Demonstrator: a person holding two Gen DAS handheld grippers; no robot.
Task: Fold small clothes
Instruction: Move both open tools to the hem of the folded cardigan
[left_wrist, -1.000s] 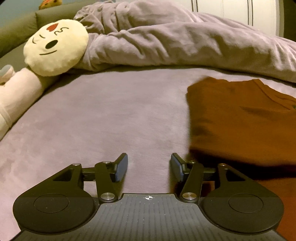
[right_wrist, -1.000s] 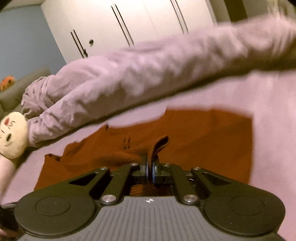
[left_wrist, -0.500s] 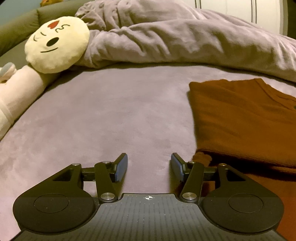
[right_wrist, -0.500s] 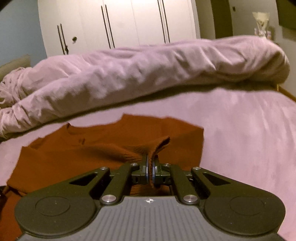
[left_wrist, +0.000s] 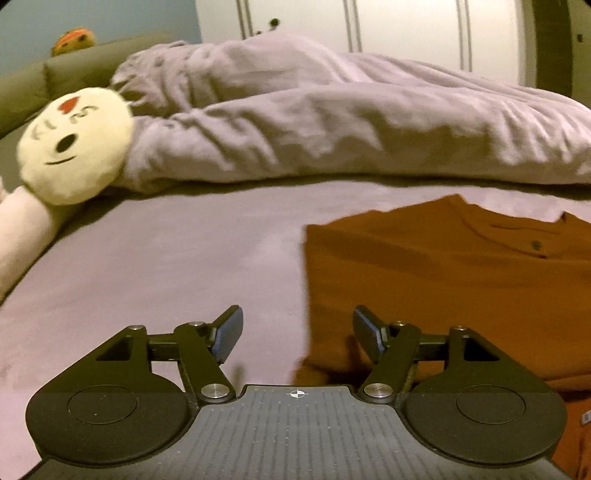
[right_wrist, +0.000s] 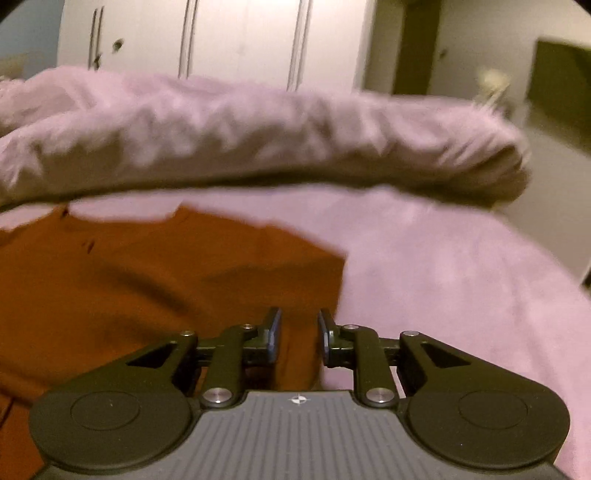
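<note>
On left view only: plush toy (left_wrist: 74, 155) beside shirt (left_wrist: 443, 280).

Each camera sits just behind its claw, low over the bed (left_wrist: 155, 258), looking forward and a bit down. Both see the orange shirt (left_wrist: 424, 280) and rumpled blanket (right_wrist: 258, 140).
</note>
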